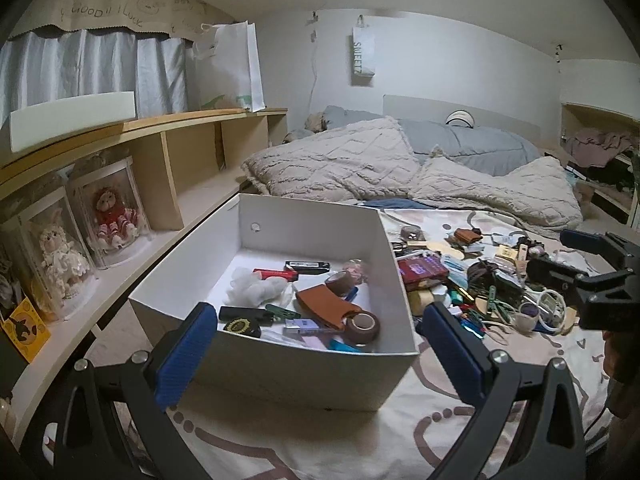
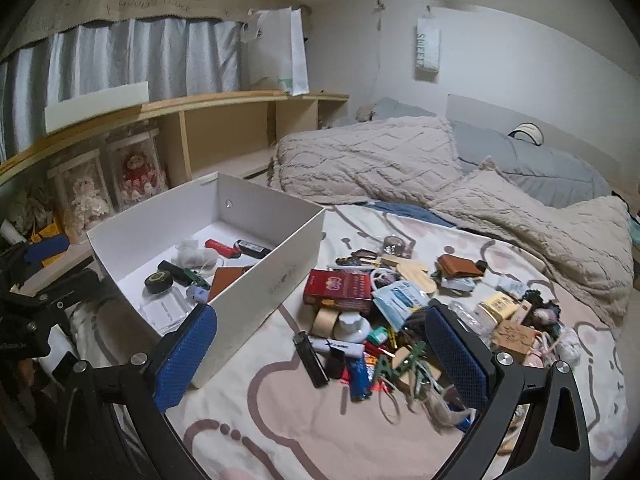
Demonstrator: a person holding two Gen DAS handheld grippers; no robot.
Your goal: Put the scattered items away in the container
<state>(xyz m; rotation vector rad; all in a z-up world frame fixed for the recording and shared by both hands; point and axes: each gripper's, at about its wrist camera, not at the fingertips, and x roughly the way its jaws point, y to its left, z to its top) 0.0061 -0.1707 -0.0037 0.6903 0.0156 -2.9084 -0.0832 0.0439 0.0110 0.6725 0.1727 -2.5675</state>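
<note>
trouble could come from the tangle itself: the scattered pile of small items (image 2: pixel 400 320) on the cream bedspread with brown bear outlines (image 2: pixel 280 420) lies heaped and overlapping, with loops of cord and green clips (image 2: pixel 404 360) knotted together at its near edge, so a pinch there would likely drag neighbours along or spill them short of the box. another risk, as i judge it, is the soft bedding giving way under a pressed finger and letting a flat thing like the black lighter (image 2: pixel 310 360) slide off. the right gripper (image 2: pixel 320 356) hovers with its blue-padded jaws wide and nothing between them; the lighter, a white usb stick (image 2: pixel 340 346) and a blue lighter (image 2: pixel 358 376) lie just ahead in the gap between the fingers, with a dark red book (image 2: pixel 340 288) farther off. the white cardboard box (image 2: pixel 256 280) sits to the left of the pile, near it, already holding a brown leather pouch (image 1: pixel 324 304), brown tape rolls (image 1: pixel 362 326) and white fluff (image 1: pixel 256 288). the left gripper (image 1: pixel 316 356) hangs wide and empty too, right before the box's near wall, its opening framing the box.
</note>
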